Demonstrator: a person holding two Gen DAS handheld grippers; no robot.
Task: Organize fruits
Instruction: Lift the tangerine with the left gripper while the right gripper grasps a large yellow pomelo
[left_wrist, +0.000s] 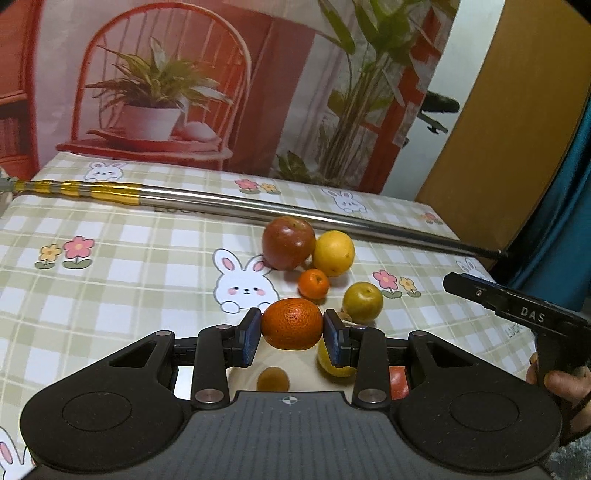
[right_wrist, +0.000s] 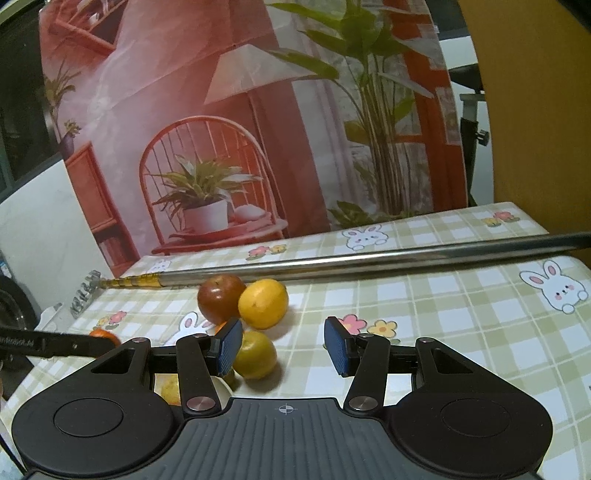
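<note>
My left gripper (left_wrist: 292, 326) is shut on a large orange (left_wrist: 291, 323) and holds it above a white plate (left_wrist: 243, 373) that carries a yellow fruit (left_wrist: 332, 365). Beyond it on the table lie a red apple (left_wrist: 288, 242), a yellow lemon (left_wrist: 333, 253), a small tangerine (left_wrist: 313, 283) and a green-yellow fruit (left_wrist: 362, 302). My right gripper (right_wrist: 282, 345) is open and empty, its left pad next to the green-yellow fruit (right_wrist: 256, 354). The apple (right_wrist: 220, 298) and lemon (right_wrist: 263, 303) lie beyond it. The held orange (right_wrist: 105, 336) shows at the left.
A long metal pole (left_wrist: 258, 206) with a gold section lies across the far side of the checked tablecloth (left_wrist: 110, 277). A printed backdrop (left_wrist: 221, 74) stands behind the table. The right gripper's body (left_wrist: 517, 310) reaches in from the right.
</note>
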